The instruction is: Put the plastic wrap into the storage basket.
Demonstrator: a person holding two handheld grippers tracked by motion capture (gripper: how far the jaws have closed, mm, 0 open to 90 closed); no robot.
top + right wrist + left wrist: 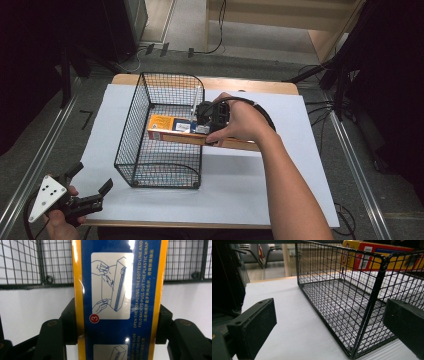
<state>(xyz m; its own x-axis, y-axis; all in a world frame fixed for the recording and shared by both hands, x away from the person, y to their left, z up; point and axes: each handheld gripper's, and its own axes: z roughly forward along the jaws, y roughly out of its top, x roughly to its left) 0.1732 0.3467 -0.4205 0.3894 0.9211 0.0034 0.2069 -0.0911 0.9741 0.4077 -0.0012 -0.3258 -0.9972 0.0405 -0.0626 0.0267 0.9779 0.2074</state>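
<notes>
Right tool [212, 120] clamps long box [117, 290] above basket [160, 132] rim; not yet lowered inside. Left tool [92, 197] open, idle on worktop [250, 185].

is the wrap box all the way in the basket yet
No, only partly. The wrap box lies across the wire basket rim, one end inside, the other sticking out, held by the right hand-held gripper.

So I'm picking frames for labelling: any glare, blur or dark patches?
Right gripper view: glare spots on the glossy box, print still readable. Left gripper view: near pads soft, basket sharp. High view: evenly lit white table cover, surroundings dark.
</notes>
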